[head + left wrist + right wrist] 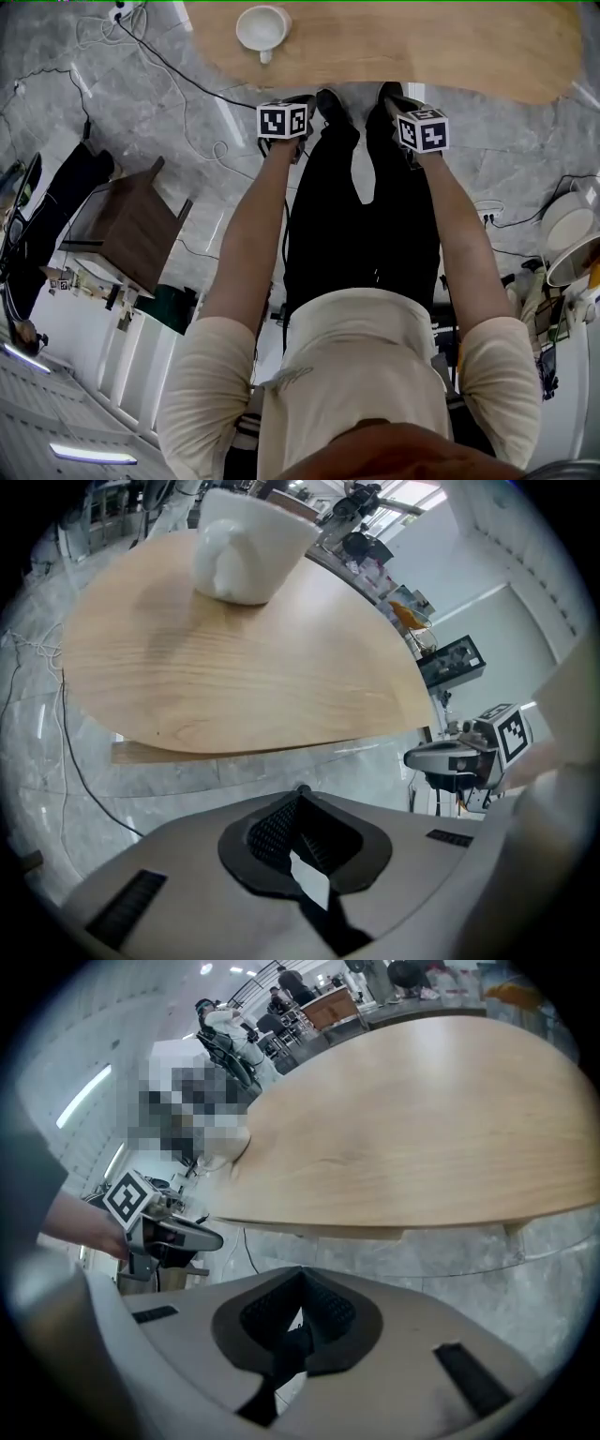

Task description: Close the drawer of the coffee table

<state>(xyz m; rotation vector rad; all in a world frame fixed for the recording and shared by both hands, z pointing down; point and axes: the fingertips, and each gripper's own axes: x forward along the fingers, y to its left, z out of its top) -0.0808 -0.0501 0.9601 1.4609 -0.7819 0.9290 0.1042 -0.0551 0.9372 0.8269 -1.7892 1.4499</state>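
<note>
- The left gripper (300,795) and right gripper (300,1277) are hovering side by side just before the table (450,47) edge, each with its fingers pressed together and gripping nothing.
- The drawer (159,753) is probably the wooden strip peeking out under the top.
- An off-centre push is risking a skewed, jammed drawer.
- A hard shove is risking jolting the cup (262,28).

A light wooden table (422,47) with a rounded edge stands on the grey marble floor (141,103). 1 white cup (262,28) sits on it toward 11 o'clock, its handle pointing to 6. Black cables (178,70) trail over the floor at 10 o'clock.
</note>
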